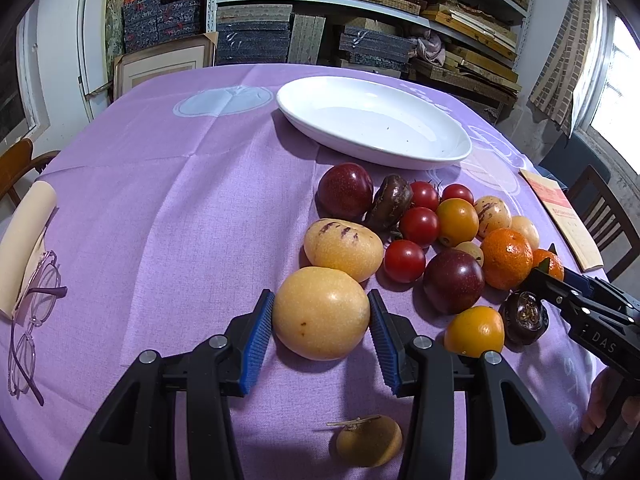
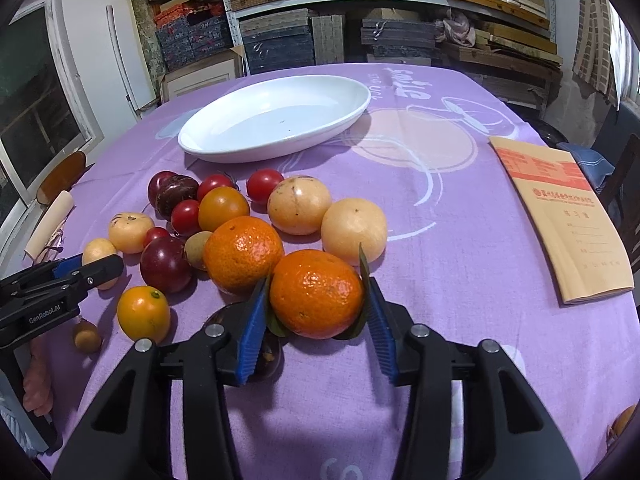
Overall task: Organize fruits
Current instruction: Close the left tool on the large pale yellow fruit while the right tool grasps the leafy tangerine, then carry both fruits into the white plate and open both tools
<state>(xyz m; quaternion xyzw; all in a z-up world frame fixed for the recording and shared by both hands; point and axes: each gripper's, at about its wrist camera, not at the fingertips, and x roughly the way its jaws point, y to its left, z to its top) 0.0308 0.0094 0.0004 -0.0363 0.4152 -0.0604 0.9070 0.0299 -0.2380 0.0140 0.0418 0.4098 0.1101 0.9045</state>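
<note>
A pile of fruit lies on the purple tablecloth [image 1: 160, 200] in front of an empty white oval plate [image 1: 372, 120], which also shows in the right wrist view [image 2: 276, 116]. My left gripper [image 1: 321, 314] has its blue pads touching both sides of a round yellow fruit [image 1: 320, 314] resting on the cloth. My right gripper [image 2: 316, 296] has its pads against both sides of a leafy orange mandarin [image 2: 316, 294] on the cloth. A second mandarin [image 2: 243, 254], red tomatoes [image 1: 418, 226], dark plums [image 1: 454, 280] and pale melons [image 1: 342, 249] lie around.
Glasses [image 1: 34, 320] and a rolled paper [image 1: 24, 240] lie at the left. An orange notebook [image 2: 568, 212] lies at the right. A small brown fruit [image 1: 368, 442] sits near the front edge. Shelves with boxes stand behind the table; chairs flank it.
</note>
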